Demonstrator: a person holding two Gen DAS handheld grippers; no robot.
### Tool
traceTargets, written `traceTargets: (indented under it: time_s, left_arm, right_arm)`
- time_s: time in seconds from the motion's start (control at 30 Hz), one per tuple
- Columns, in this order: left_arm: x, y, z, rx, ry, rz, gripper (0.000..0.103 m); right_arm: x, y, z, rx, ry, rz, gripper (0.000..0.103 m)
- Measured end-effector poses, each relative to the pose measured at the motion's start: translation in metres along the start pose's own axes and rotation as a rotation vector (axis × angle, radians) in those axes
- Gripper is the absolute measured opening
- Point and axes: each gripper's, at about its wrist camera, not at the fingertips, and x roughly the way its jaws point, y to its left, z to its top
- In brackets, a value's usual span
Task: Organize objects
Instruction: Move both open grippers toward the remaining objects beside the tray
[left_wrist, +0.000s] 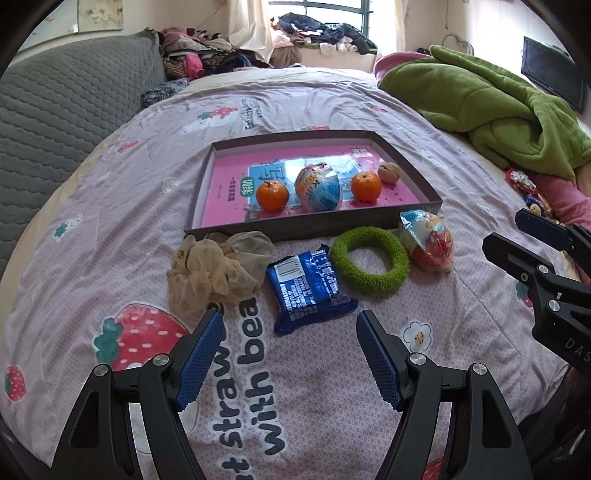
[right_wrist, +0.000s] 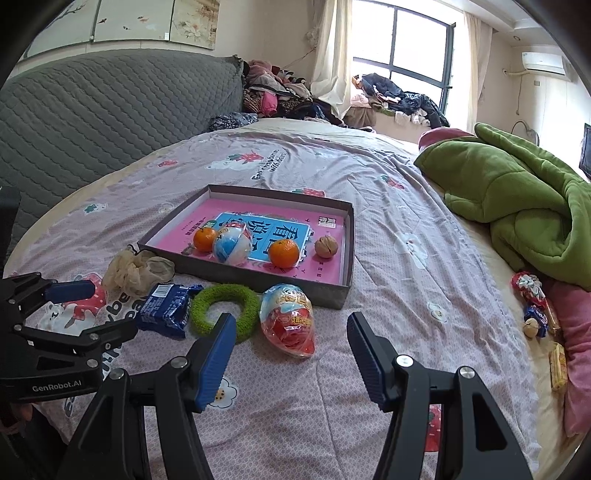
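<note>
A shallow grey box (left_wrist: 325, 226) (right_wrist: 258, 275) lies on the bed, holding two oranges (left_wrist: 272, 195) (left_wrist: 366, 186), a blue wrapped egg toy (left_wrist: 320, 188) and a walnut (left_wrist: 388, 172). In front of it lie a beige scrunchie (left_wrist: 210, 269), a blue snack packet (left_wrist: 306, 288) (right_wrist: 166, 308), a green ring (left_wrist: 369, 260) (right_wrist: 225, 310) and a red wrapped egg toy (left_wrist: 430, 245) (right_wrist: 290, 319). My left gripper (left_wrist: 290, 321) stands open just short of the blue packet. My right gripper (right_wrist: 291, 325) is open, the red egg toy just ahead between its fingertips, untouched.
The pink strawberry bedsheet (left_wrist: 110, 229) covers the bed. A green blanket (left_wrist: 491, 110) is heaped at the right, with sweets and a walnut (right_wrist: 533, 314) beside it. A grey quilted headboard (left_wrist: 55, 96) is at the left, and clothes are piled near the window (right_wrist: 391, 92).
</note>
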Motion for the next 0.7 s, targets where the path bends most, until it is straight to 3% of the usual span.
traceTargets:
  time_s: [0.7]
  left_arm:
    - [0.028, 0.001, -0.002, -0.052, 0.058, -0.04, 0.076]
  right_arm:
    - [0.034, -0.005, -0.015, 0.0, 0.087, -0.008, 0.062]
